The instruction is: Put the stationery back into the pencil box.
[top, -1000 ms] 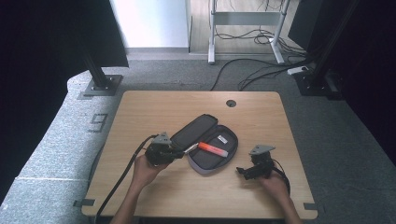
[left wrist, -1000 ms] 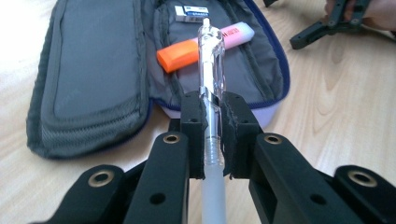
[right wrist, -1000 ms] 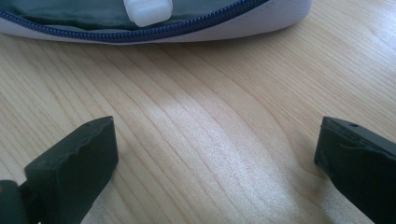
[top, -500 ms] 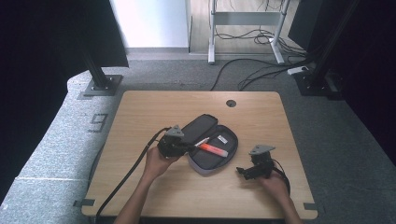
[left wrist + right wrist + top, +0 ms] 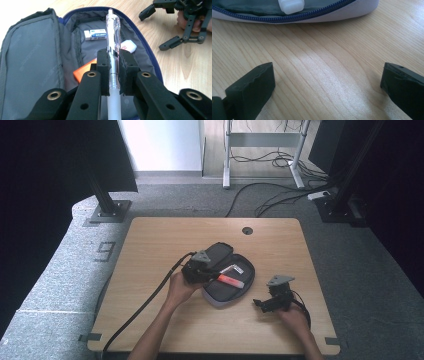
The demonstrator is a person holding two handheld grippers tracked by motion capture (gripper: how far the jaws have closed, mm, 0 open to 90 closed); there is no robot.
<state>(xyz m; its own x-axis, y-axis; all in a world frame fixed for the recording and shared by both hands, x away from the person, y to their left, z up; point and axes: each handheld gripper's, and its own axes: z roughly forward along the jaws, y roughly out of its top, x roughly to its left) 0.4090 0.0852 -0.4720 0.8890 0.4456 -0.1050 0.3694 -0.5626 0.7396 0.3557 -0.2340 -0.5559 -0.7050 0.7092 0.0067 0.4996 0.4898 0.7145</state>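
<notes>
A grey pencil case (image 5: 239, 289) with a blue zip lies open in the middle of the table, its lid (image 5: 30, 57) folded back. Inside lie a white eraser (image 5: 94, 34), an orange item (image 5: 83, 71) and a small white piece (image 5: 128, 46). My left gripper (image 5: 113, 61) is shut on a clear pen (image 5: 113, 32) and holds it over the case's open compartment. In the high view the left gripper (image 5: 202, 268) is at the case's left side. My right gripper (image 5: 261, 303) stands open on the bare wood to the right of the case, its jaws wide apart with nothing between them (image 5: 327, 85).
The wooden table (image 5: 150, 250) has a round cable hole (image 5: 247, 230) at its back edge. A black cable (image 5: 145, 305) trails from the left gripper over the table's front left. The case's zipped rim (image 5: 294, 18) lies just ahead of the right gripper.
My left gripper has moved right with the pen, from beside the case's left edge to over its open compartment. The right gripper has stayed in place.
</notes>
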